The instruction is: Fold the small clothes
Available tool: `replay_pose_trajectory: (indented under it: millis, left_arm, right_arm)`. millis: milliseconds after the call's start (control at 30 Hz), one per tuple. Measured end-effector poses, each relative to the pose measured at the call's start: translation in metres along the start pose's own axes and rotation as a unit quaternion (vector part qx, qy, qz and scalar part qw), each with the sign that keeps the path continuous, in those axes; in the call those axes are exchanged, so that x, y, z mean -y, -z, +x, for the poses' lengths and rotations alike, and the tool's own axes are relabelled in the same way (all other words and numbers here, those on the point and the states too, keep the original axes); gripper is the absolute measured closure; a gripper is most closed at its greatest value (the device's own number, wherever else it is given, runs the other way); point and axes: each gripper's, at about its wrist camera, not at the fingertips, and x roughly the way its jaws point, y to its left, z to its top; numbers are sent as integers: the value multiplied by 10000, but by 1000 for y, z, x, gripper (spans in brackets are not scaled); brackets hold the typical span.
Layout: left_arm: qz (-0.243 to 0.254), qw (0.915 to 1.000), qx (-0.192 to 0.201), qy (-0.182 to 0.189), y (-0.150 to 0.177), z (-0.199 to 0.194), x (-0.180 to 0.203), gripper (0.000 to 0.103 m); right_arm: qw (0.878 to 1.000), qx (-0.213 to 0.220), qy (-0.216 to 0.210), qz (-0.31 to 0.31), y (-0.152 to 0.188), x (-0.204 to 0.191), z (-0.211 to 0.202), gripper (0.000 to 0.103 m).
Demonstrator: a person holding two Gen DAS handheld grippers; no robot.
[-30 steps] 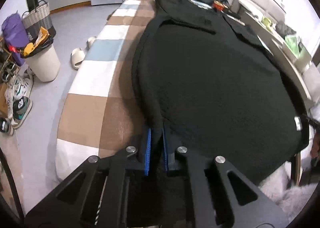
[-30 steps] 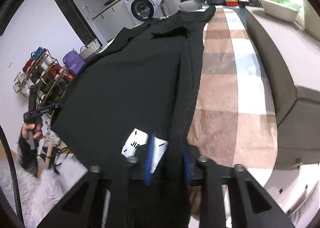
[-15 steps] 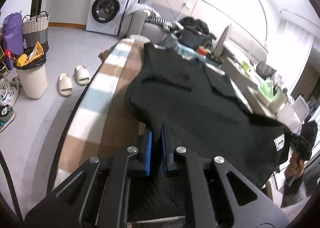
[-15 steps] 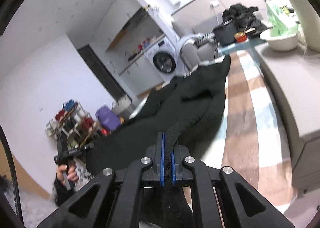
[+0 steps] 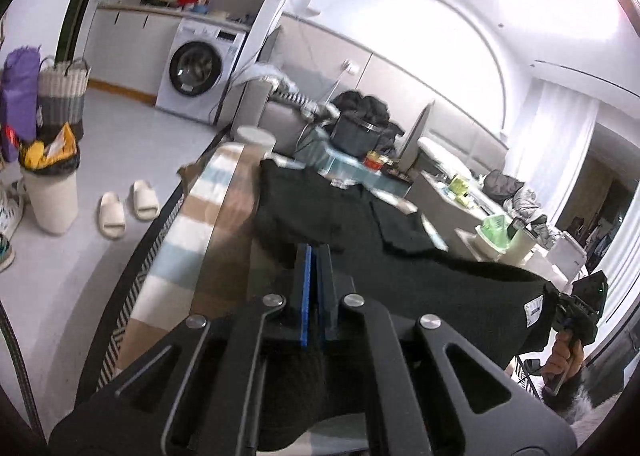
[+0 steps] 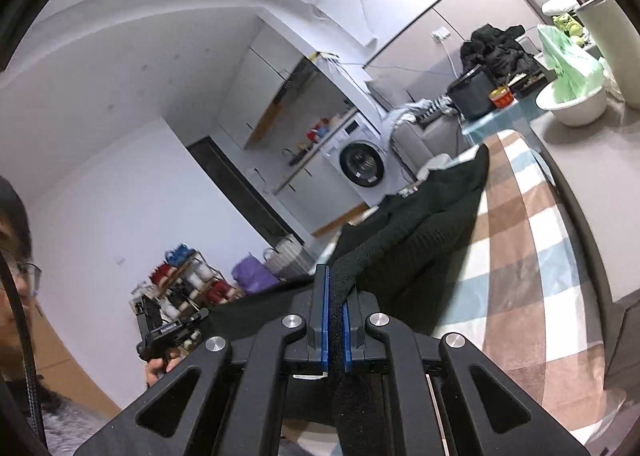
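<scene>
A black knit garment (image 5: 360, 224) lies along the checked cloth of the table (image 5: 188, 240), its near hem lifted off the surface. My left gripper (image 5: 316, 252) is shut on one hem corner. My right gripper (image 6: 335, 276) is shut on the other hem corner, the fabric (image 6: 424, 224) running up between the blue pads. The right gripper also shows in the left wrist view (image 5: 576, 308), next to a white label (image 5: 533, 310). The left gripper shows in the right wrist view (image 6: 168, 332).
A dark pot (image 5: 354, 132) and a red tin (image 5: 374, 160) stand at the table's far end. A grey counter (image 6: 592, 184) with a white bowl (image 6: 572, 106) runs along the right. Slippers (image 5: 124, 208), a bin (image 5: 50, 192) and a washing machine (image 5: 200, 68) are on the left.
Both grippers have risen and tilted up, lifting the near hem off the table. The right gripper's fingers have closed tight on the fabric.
</scene>
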Motion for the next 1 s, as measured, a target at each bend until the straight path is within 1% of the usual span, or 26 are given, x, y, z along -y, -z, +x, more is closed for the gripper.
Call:
replay_pose_trajectory:
  millis: [33,67,100,133,167,233,300,400,433,467,500,567,600,633,667,733,767,833,900,1000]
  left_arm:
    - [59,9999,99,35,-2,-6,4,103]
    - [130,9998,171,29,-4,-13,7,103]
    - [226,9995,204,-11,-6,-19,10,103]
    - [298,9993,184,-105,-6,-21,11,103]
    - [313,9993,135,-132,-6,-22,11,103]
    - [308,9990,-133,-305,-1,-14,7,103]
    - [267,9975,-499,-418,6,-2,0,103]
    - [251,9915,-1109,-628,27,20,-12,102]
    - [255,9892,-1280,-671,35,28,-16,99]
    - [261,9862,-1474,-705,45,36,-21,93]
    - [265,9830,-1658,-744,53,45,-26,82]
    - [236,9751,-2005,-915,73,60,-35,73]
    - [199,9717,-2165,-928,81,68,-40,73]
    - [161,9686,-2323,-874,89,73,-42,73]
    - [135,9669,-2411,-827,94,78,-45,73]
    - [113,9632,-2585,-727,103,82,-46,73]
    - [117,9609,-2686,-661,106,84,-46,70]
    - [167,9572,-2830,-581,111,86,-45,67]
    - [281,9569,-2828,-600,113,84,-43,64]
    - [324,9541,-2935,-499,112,82,-39,63]
  right_arm:
    - [10000,41,-70,-13,-2,-2,-3,98]
    - [10000,56,-51,-48,-2,-4,-5,98]
    - [9999,47,24,-103,-2,-5,-7,98]
    - [9995,-33,212,-231,-2,-7,-8,98]
    - [9990,-129,309,-285,-1,-7,-7,98]
    - [9975,-381,521,-294,7,-2,-3,98]
    - [9957,-566,692,-254,14,4,0,98]
    - [9919,-873,896,-220,21,10,4,98]
    - [9895,-1018,999,-239,23,12,6,98]
    - [9882,-1100,1037,-245,24,12,7,97]
    - [9857,-1247,1099,-264,28,14,9,97]
    - [9818,-1437,1207,-301,31,14,12,93]
    - [9797,-1533,1255,-308,34,15,13,91]
    - [9783,-1589,1294,-311,36,16,14,86]
    - [9769,-1667,1308,-292,37,17,14,76]
    - [9739,-1826,1331,-233,42,20,16,64]
    - [9728,-1878,1338,-228,43,20,16,61]
    - [9697,-1987,1395,-280,46,21,16,60]
    - [9643,-2151,1503,-345,50,22,19,59]
    - [9567,-2409,1568,-456,57,23,18,59]
